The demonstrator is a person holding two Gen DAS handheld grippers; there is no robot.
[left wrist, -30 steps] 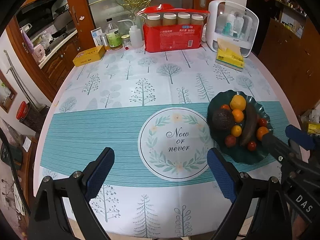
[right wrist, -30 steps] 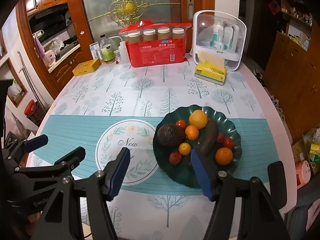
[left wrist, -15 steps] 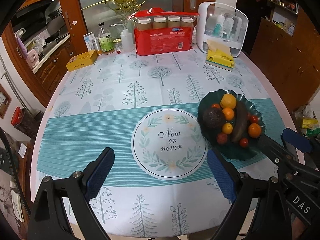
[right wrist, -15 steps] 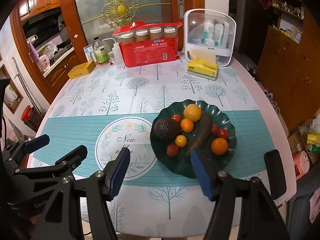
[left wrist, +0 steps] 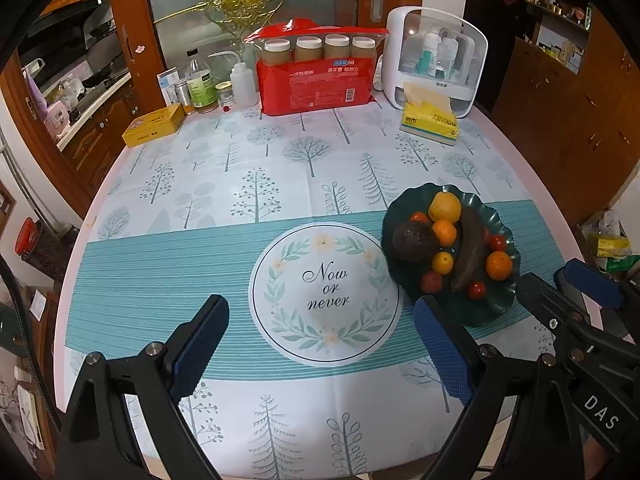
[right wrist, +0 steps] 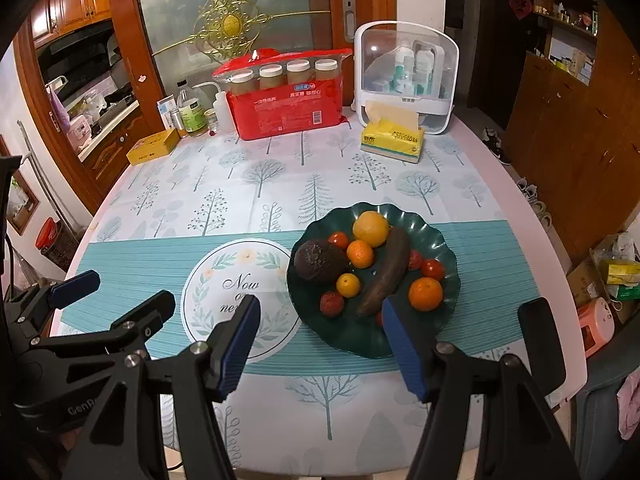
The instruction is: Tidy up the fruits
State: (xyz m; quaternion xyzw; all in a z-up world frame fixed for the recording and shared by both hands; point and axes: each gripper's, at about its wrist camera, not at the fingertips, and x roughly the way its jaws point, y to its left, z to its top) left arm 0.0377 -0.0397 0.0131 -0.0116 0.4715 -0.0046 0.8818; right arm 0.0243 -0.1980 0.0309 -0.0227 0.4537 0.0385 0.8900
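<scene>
I had the left gripper [left wrist: 320,332] hanging above the near part of the table, its jaws spread wide with nothing between them; under the gap lay the round "Now or never" print [left wrist: 325,294] of the tablecloth [left wrist: 240,184]. The right gripper [right wrist: 318,338] hung just beside it, jaws also apart and empty, its right pad overlapping the near rim of the dark green plate [right wrist: 440,240] in the right wrist view, though I could not tell any contact there.

The fruit all sat on that plate, on the teal band right of the print. A dark avocado [right wrist: 320,260] lay at the left side, a large yellow-orange citrus [right wrist: 371,228] at the far side, and a browned banana [right wrist: 386,270] ran diagonally through the middle. Small oranges [right wrist: 425,293] and red tomatoes [right wrist: 433,269] were scattered around them.

Farther out, along the table's back edge, stood a red pack of jars [left wrist: 316,68], a yellow tissue pack [left wrist: 430,122], a white storage box [left wrist: 436,56], some bottles [left wrist: 200,84] and a yellow tin [left wrist: 154,126].
</scene>
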